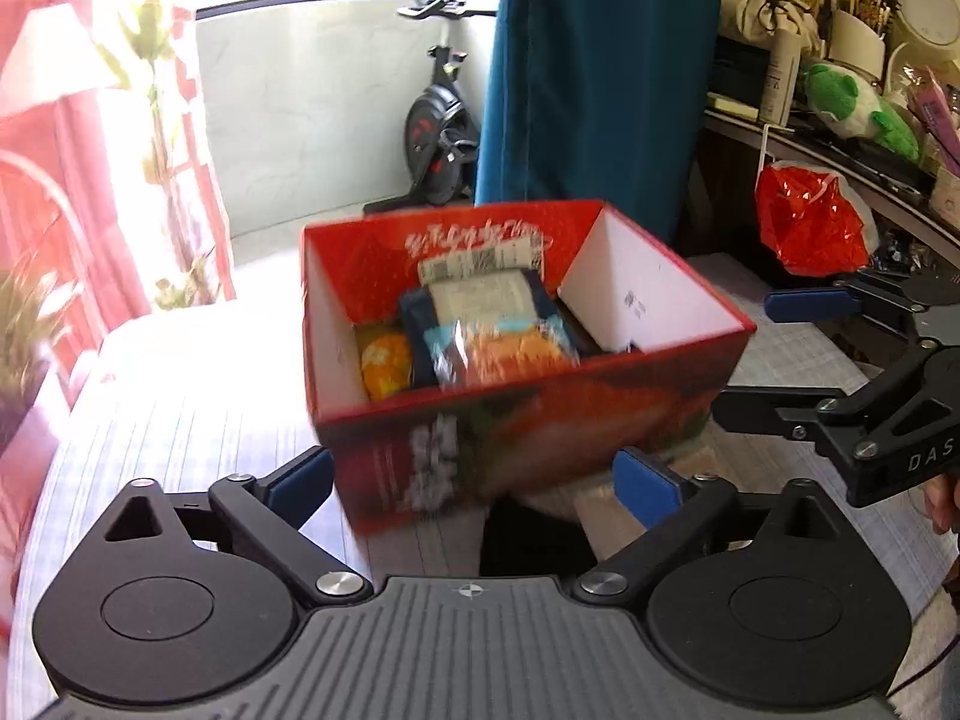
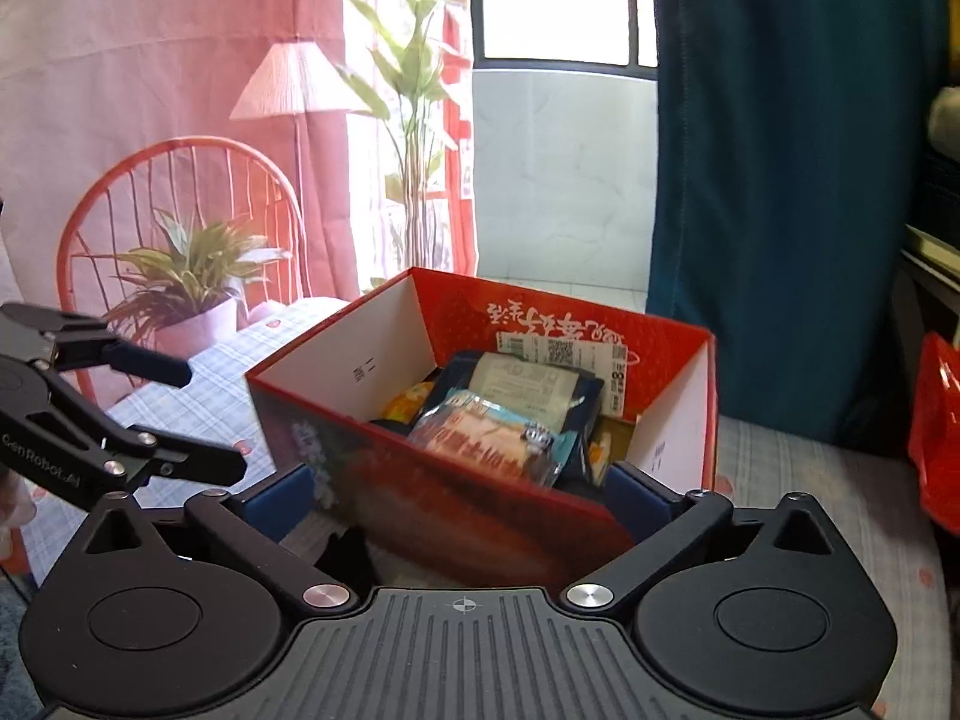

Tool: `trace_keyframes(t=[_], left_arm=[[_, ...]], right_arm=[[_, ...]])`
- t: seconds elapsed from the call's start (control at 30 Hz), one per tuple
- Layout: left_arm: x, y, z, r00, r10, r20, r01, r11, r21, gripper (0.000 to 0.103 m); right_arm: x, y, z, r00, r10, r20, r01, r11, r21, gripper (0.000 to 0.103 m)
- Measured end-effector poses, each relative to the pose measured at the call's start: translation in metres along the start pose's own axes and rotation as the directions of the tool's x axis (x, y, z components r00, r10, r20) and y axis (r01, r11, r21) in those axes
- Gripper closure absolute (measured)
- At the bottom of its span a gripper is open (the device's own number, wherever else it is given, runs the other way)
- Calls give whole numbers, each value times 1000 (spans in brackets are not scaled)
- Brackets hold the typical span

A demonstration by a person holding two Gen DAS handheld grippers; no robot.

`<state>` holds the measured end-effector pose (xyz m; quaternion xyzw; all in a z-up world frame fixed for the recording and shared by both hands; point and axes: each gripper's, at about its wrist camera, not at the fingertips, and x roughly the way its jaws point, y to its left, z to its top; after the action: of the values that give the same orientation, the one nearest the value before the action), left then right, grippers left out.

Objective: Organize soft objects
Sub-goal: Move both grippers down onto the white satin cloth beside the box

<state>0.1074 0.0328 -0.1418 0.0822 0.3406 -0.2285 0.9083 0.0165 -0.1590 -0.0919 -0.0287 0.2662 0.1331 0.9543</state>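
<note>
A checked cloth covers the table (image 1: 180, 420), and on it stands the red box (image 1: 522, 420), open at the top. Snack packets (image 1: 498, 336) lie piled inside the box, an orange one (image 1: 384, 363) in its left corner. Near the box's front wall, the left claw (image 1: 474, 483) gapes wide, empty. At the box's right, the right claw (image 1: 774, 354) is likewise spread wide, gripping nothing.
</note>
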Motion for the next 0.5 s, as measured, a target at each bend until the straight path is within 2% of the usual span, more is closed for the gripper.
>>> trace_keyframes(t=[0.13, 0.23, 0.37, 0.5], left_arm=[[-10, -9, -25, 999, 30, -9, -30, 999, -10, 0], [-17, -16, -43, 998, 60, -6, -60, 998, -18, 0], [-24, -31, -63, 993, 120, 7, -120, 993, 12, 0], [-25, -34, -79, 998, 61, -18, -62, 998, -12, 0]], right_arm=[[-14, 11, -23, 1000, -16, 11, 16, 1000, 18, 0], [-21, 20, -40, 998, -65, 25, 64, 998, 10, 0], [-31, 25, -63, 998, -61, 18, 60, 997, 49, 0], [-37, 31, -87, 996, -90, 6, 89, 994, 57, 1]])
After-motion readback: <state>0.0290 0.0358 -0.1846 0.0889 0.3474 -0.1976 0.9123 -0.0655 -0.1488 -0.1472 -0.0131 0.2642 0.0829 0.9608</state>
